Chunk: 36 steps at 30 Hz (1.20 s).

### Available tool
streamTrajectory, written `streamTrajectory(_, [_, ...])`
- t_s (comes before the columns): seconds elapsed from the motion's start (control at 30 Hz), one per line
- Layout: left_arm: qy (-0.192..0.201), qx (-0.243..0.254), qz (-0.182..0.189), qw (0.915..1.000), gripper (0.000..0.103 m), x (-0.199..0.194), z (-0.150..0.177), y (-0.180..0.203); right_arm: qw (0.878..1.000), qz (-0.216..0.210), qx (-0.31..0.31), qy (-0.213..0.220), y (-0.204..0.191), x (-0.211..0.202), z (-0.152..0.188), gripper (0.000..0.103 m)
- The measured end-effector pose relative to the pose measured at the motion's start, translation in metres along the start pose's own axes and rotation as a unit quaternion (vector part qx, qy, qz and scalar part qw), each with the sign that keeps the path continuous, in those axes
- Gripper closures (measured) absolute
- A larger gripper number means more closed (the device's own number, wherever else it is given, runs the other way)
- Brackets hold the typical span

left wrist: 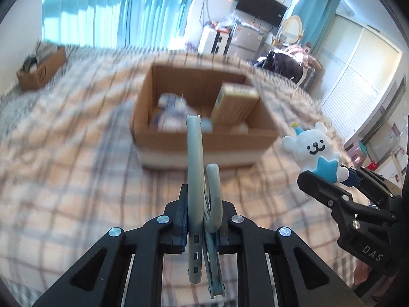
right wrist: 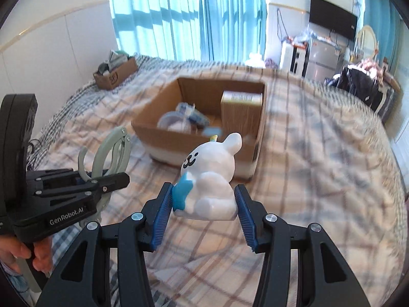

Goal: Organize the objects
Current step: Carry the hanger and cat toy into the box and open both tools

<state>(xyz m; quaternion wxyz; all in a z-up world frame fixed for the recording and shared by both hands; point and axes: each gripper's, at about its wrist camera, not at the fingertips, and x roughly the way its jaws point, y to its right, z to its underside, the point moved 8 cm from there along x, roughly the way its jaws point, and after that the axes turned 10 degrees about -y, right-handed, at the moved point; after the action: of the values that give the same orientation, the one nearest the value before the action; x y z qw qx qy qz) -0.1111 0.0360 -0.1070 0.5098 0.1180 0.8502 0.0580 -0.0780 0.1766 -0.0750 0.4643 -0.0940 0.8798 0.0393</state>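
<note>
While both grippers hang above a plaid bedspread (right wrist: 319,179), each carries something. The left gripper (left wrist: 202,220) has its jaws clamped on a pale grey-green folding hanger (left wrist: 195,179), whose folded arms stand up between the blue pads and whose hook curls just to the right of them. From the right wrist view the same hanger (right wrist: 112,151) shows as an oval loop rising out of the left gripper (right wrist: 102,179), with a person's hand (right wrist: 28,255) wrapped round the handle below.

The right gripper (right wrist: 204,212) grips a white bear figurine (right wrist: 209,179) — one blue pad presses on the blue star at its front, the other on its back. It sits upright between the fingers, its face turned left and a small party hat on its head. In the left wrist view the bear figurine (left wrist: 314,148) faces the camera, held up by the right gripper (left wrist: 332,179) at the right edge.

Beyond both loads, an open cardboard box (right wrist: 199,138) rests on the bedspread. Inside it, a tan carton (right wrist: 241,107) stands against the right wall and a blurred heap of blue-and-white items (right wrist: 184,120) lies to the left. A smaller cardboard box (right wrist: 116,74) of odds and ends sits well apart — far back on the left, near the blue curtains (right wrist: 179,15).
</note>
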Motion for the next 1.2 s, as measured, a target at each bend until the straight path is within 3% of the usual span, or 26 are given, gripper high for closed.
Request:
streamTrajectory(0.23, [0.04, 0.036, -0.007, 0.9985, 0.089, -0.011, -0.083, 0.015, 0.999, 0.015, -0.016, 0.047, 0.011, -0.015, -0.068, 0.054])
streamTrajectory(0.4, [0.038, 0.051, -0.012, 0.9979, 0.089, 0.017, -0.122, 0.017, 0.999, 0.012, -0.013, 0.032, 0.022, 0.015, -0.099, 0.054])
streamTrajectory(0.57, [0.015, 0.043, -0.005, 0.9989, 0.089, 0.059, -0.134, 0.009, 1.0, 0.006, 0.001, 0.002, 0.039, 0.063, -0.107, 0.054])
streamTrajectory(0.93, [-0.014, 0.047, 0.001, 0.9988, 0.088, 0.102, -0.132, -0.001, 1.0, -0.016, 0.025, 0.005, 0.056, 0.091, -0.107, 0.054])
streamTrajectory(1.0, [-0.012, 0.047, -0.002, 0.9988, 0.086, 0.1, -0.132, 0.0, 0.999, -0.013, 0.033, 0.009, 0.059, 0.087, -0.108, 0.045])
streamTrajectory(1.03, [-0.013, 0.051, -0.007, 0.9986, 0.084, 0.097, -0.13, 0.002, 0.999, -0.01, 0.036, 0.013, 0.061, 0.084, -0.108, 0.038])
streamTrajectory(1.1, [-0.013, 0.058, -0.015, 0.9981, 0.071, 0.093, -0.13, 0.003, 0.999, -0.007, 0.041, 0.021, 0.062, 0.076, -0.108, 0.037])
streamTrajectory(1.17, [-0.006, 0.06, -0.032, 0.9977, 0.037, 0.082, -0.131, 0.004, 0.998, -0.003, 0.048, 0.027, 0.066, 0.064, -0.108, 0.037])
streamTrajectory(1.2, [0.003, 0.058, -0.038, 0.9976, 0.035, 0.075, -0.132, 0.004, 0.998, 0.0, 0.05, 0.029, 0.067, 0.06, -0.109, 0.037])
